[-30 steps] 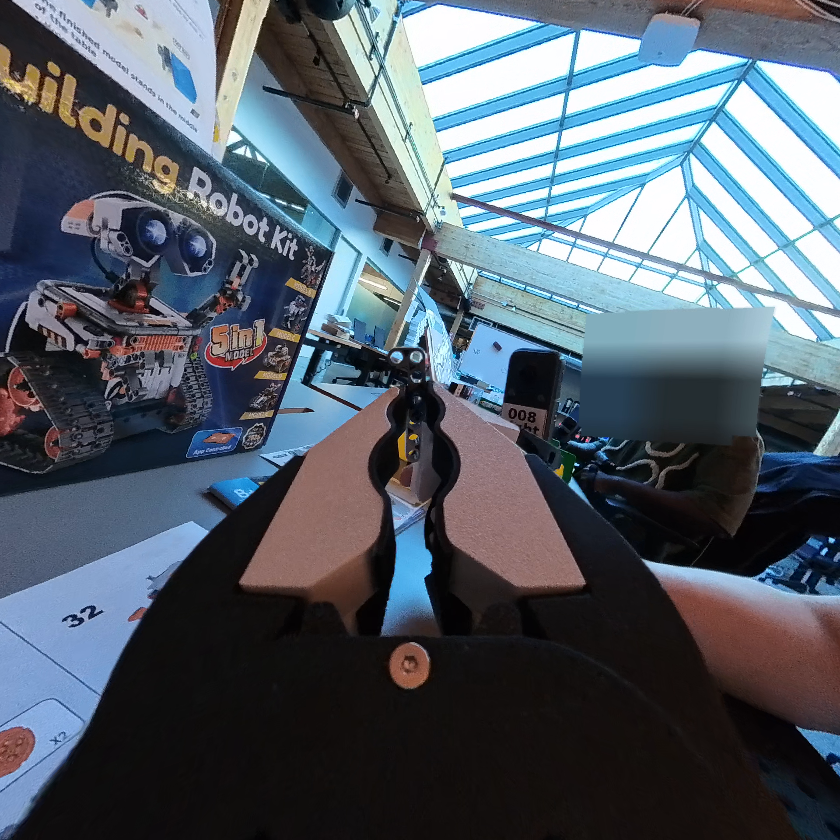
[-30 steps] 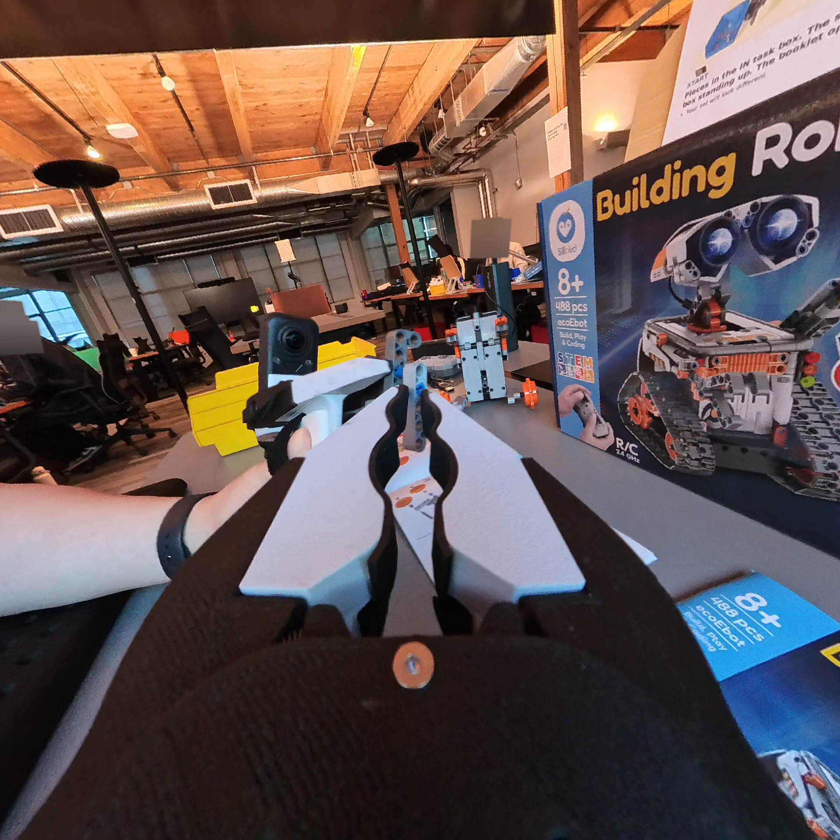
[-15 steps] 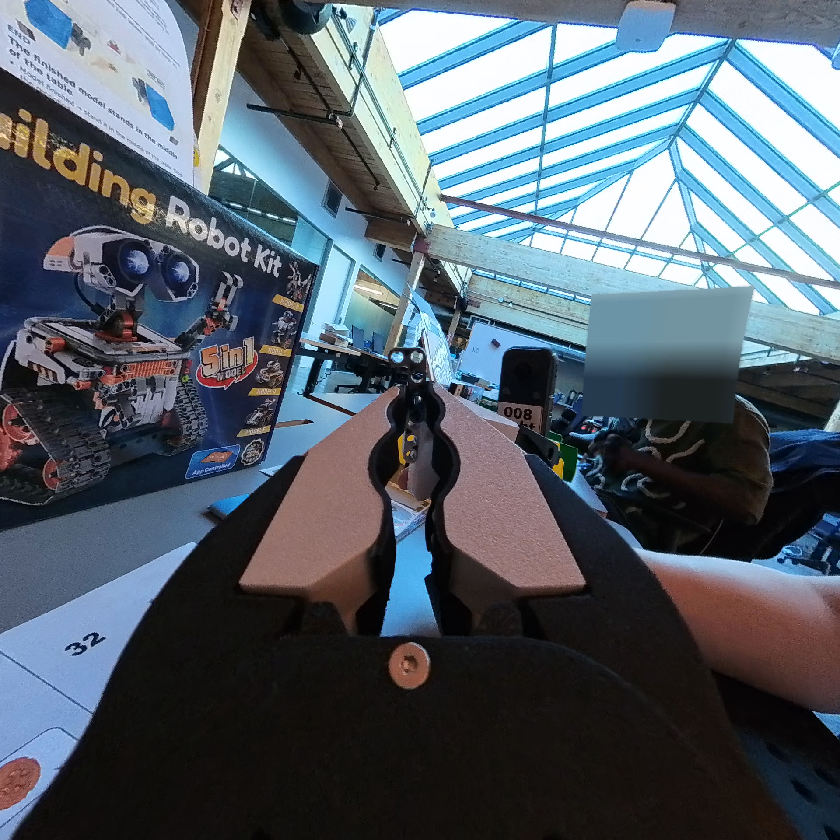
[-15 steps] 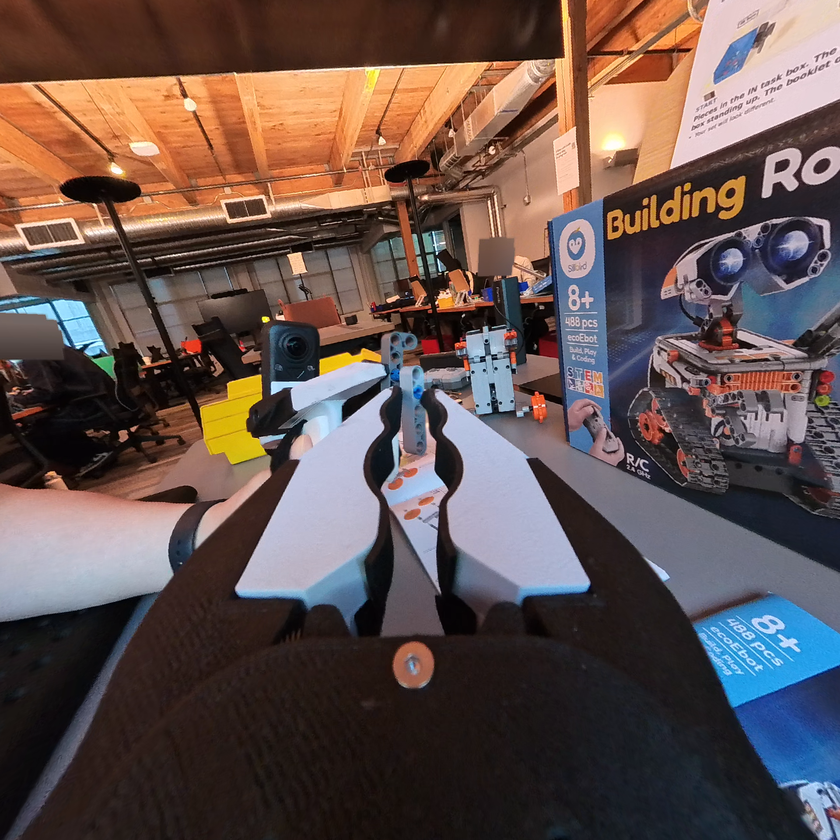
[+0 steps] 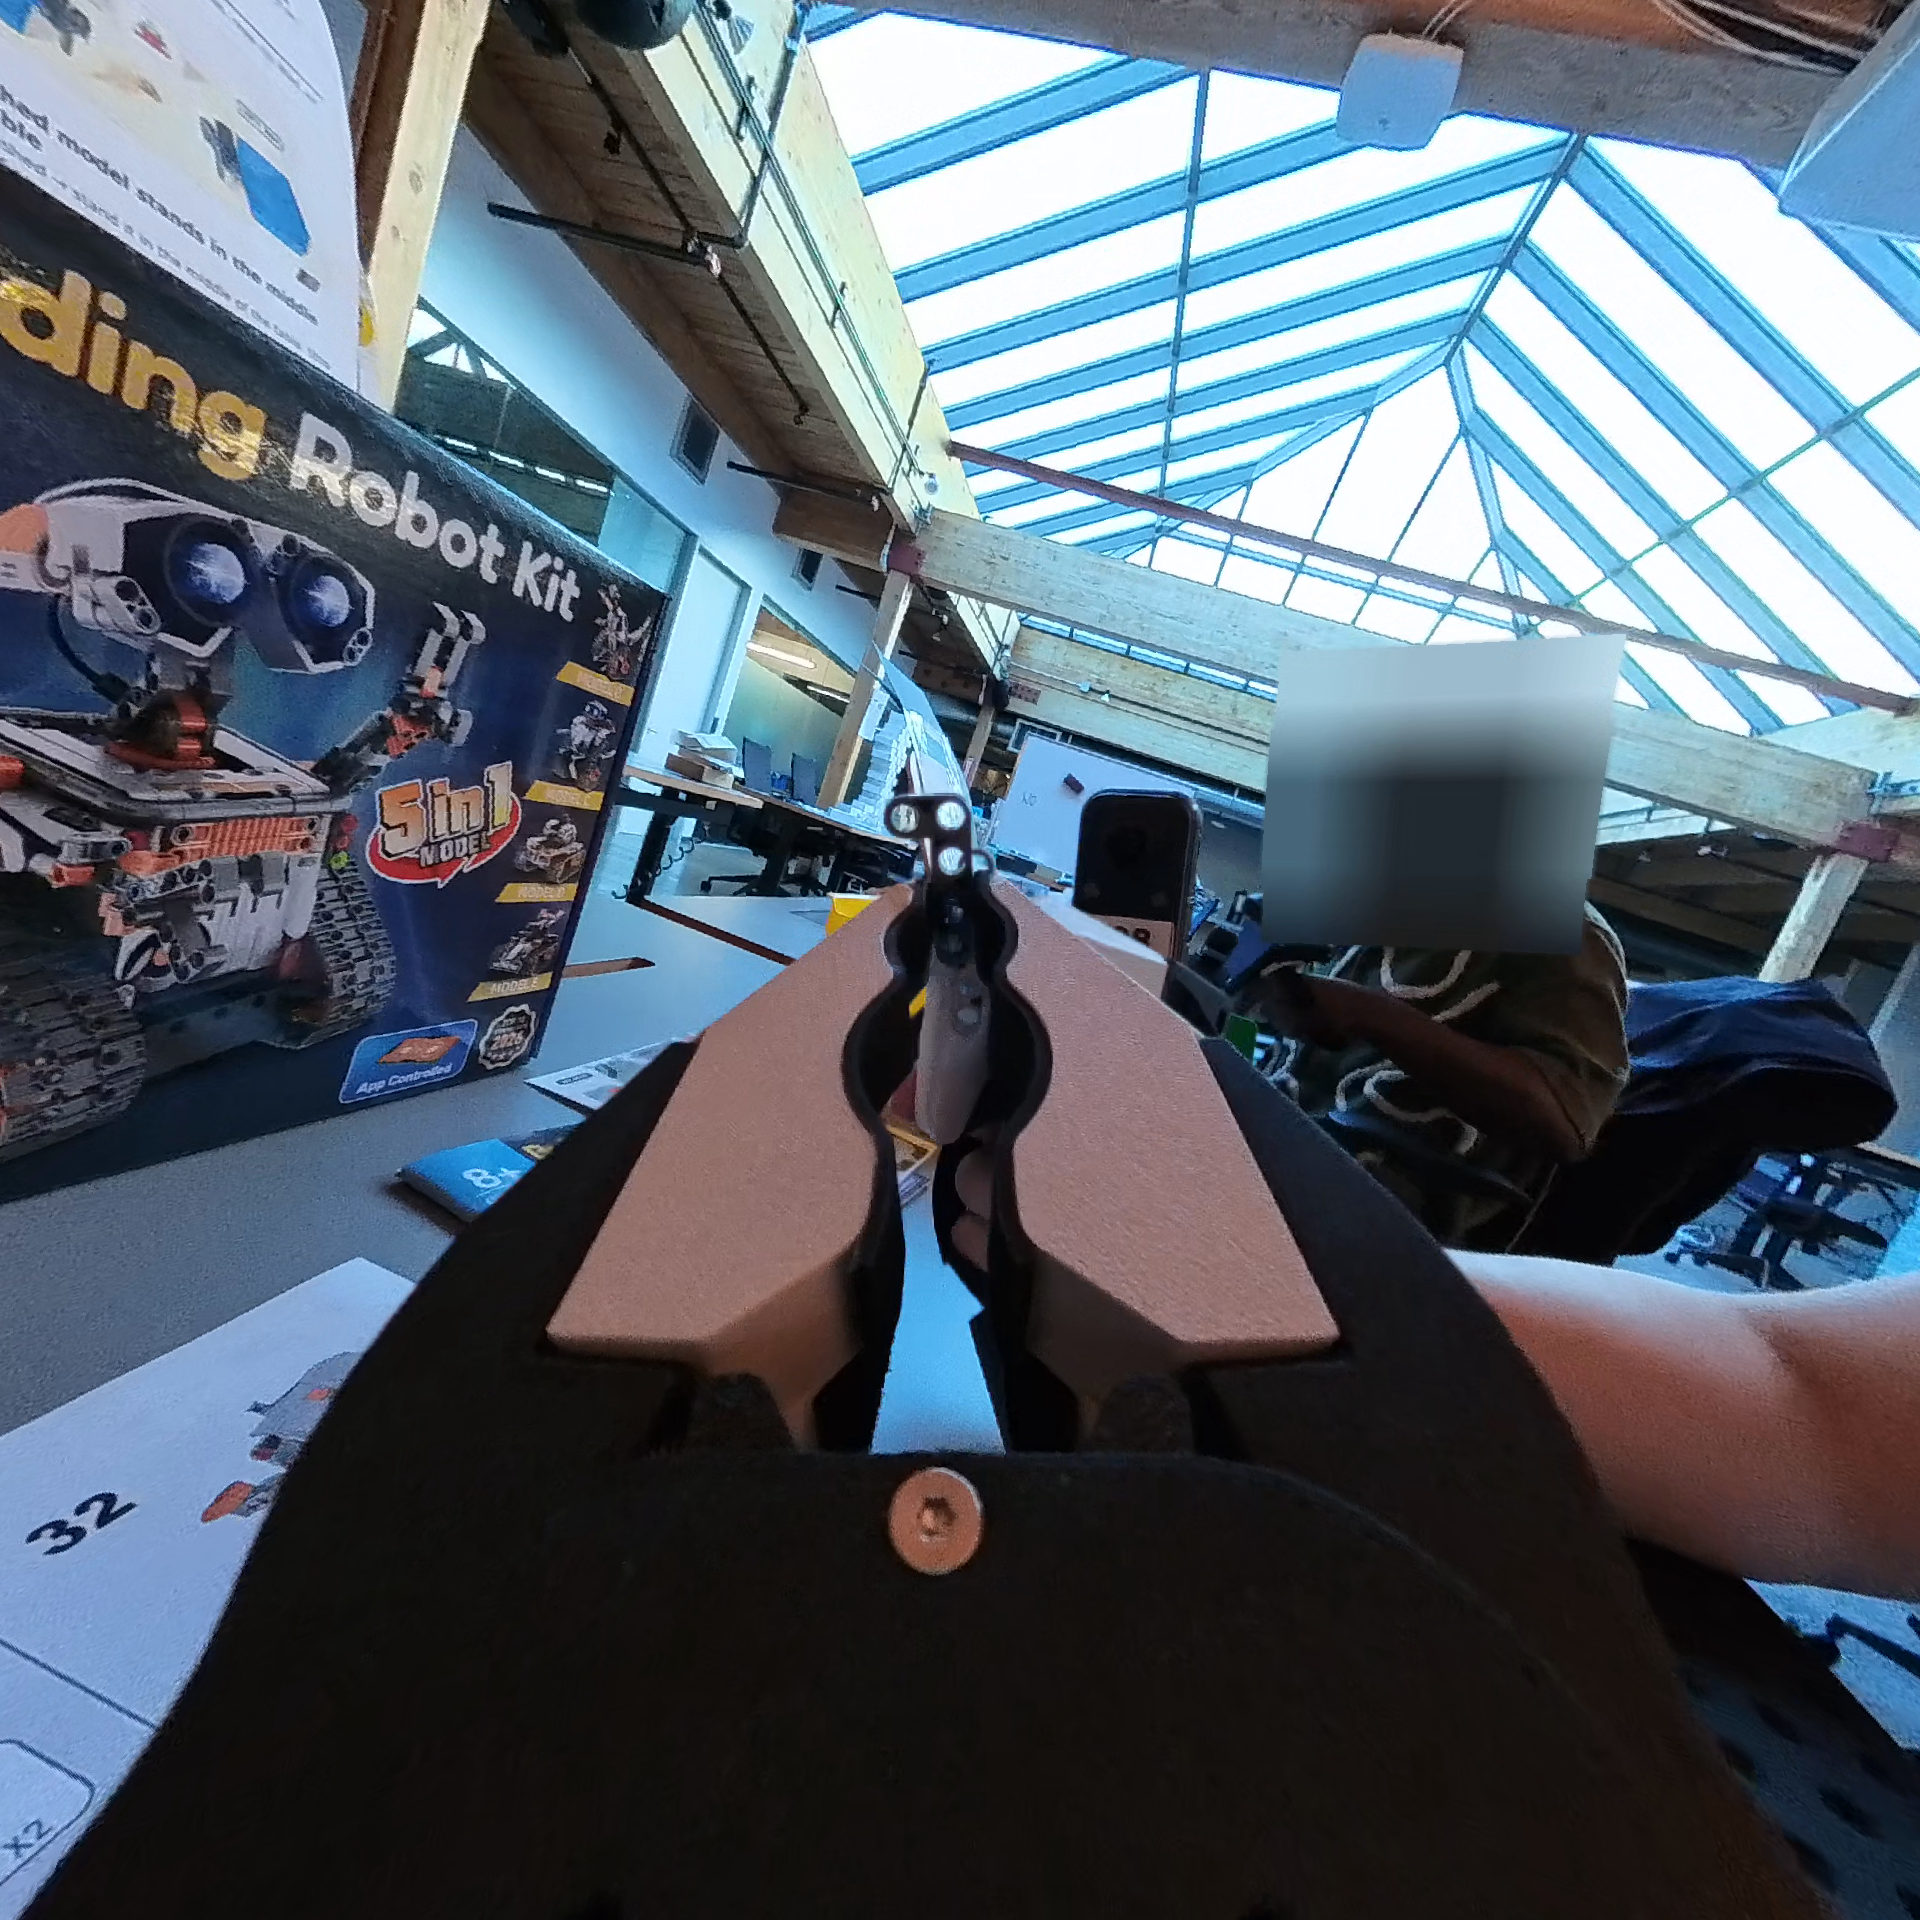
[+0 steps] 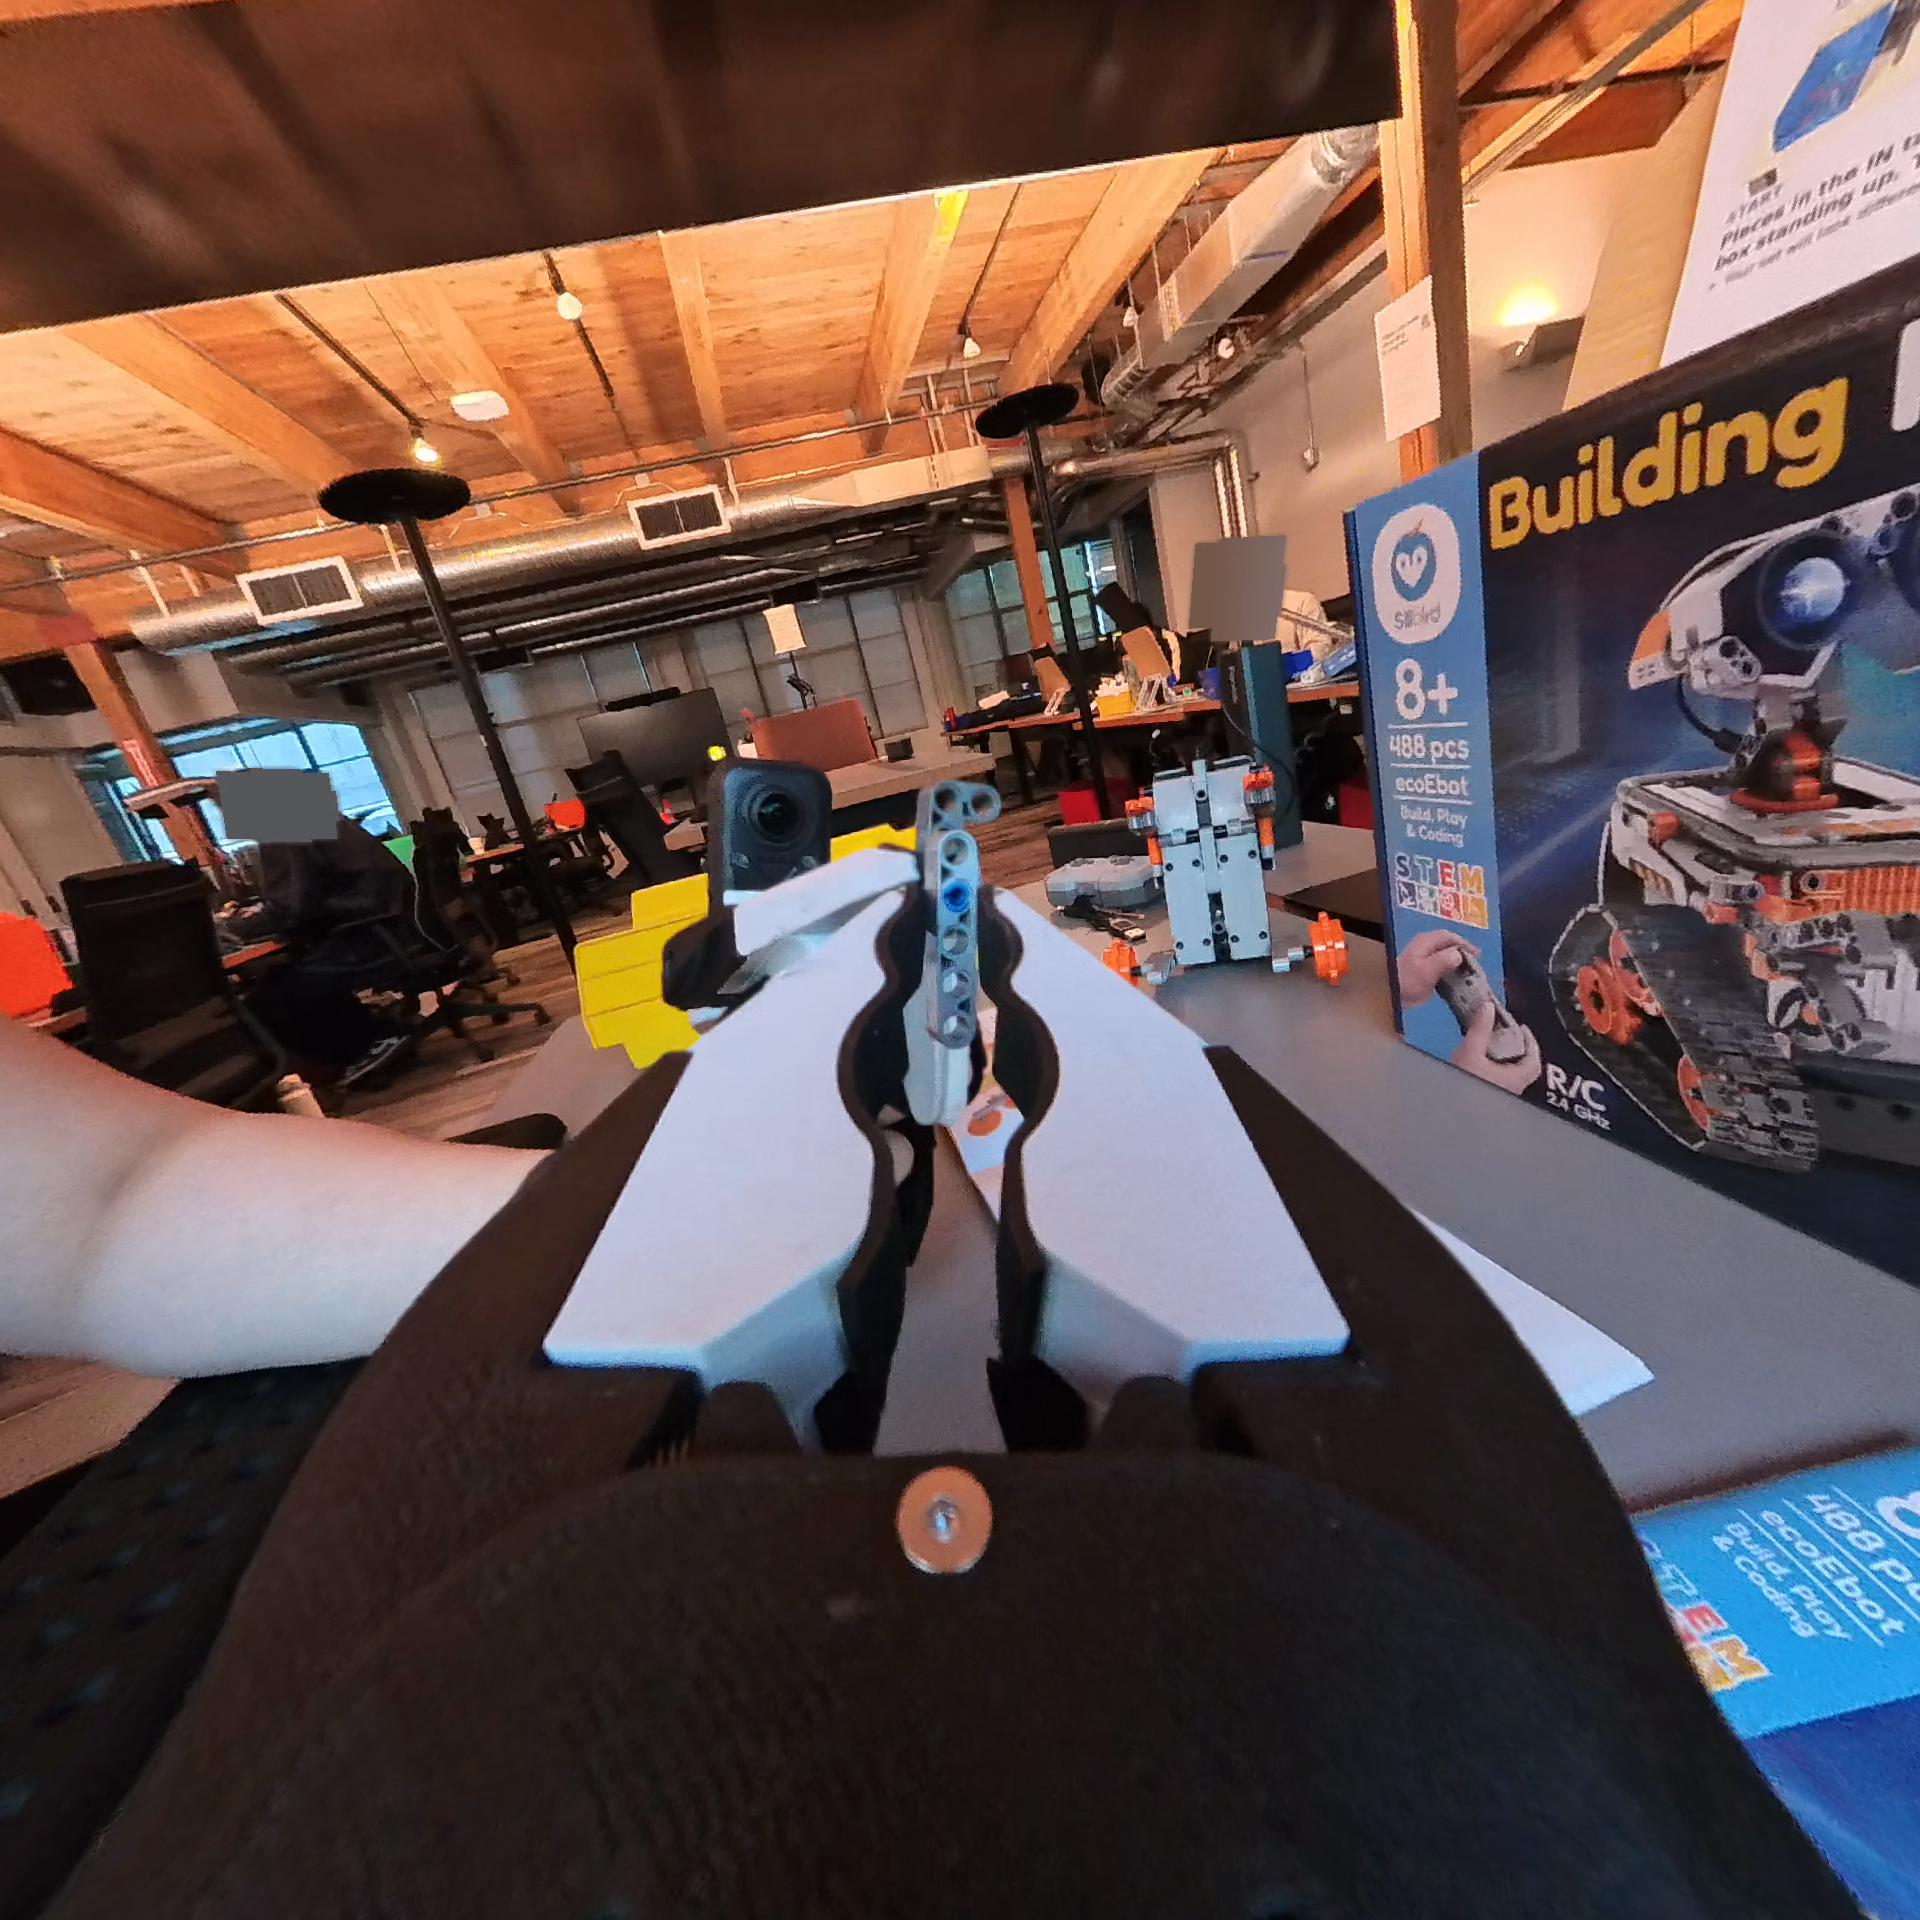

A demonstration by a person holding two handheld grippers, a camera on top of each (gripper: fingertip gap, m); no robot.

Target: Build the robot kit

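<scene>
Left claw: the tan-fingered left claw [image 5: 948, 914] is pressed together on a dark perforated plastic beam [image 5: 940, 847], right of the dark blue robot-kit box [image 5: 260, 748].
Right claw: the white-fingered right claw [image 6: 951, 914] pinches a grey perforated plastic beam [image 6: 951, 935], left of the box [image 6: 1662, 779].
Model: a small grey-and-orange brick model [image 6: 1210, 883] stands on the grey table [image 6: 1507, 1164], just left of the box.

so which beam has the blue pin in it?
The straight grey beam in the right tool. The angled beam above it, seen dark from the left tool's side, shows only empty holes.
</scene>
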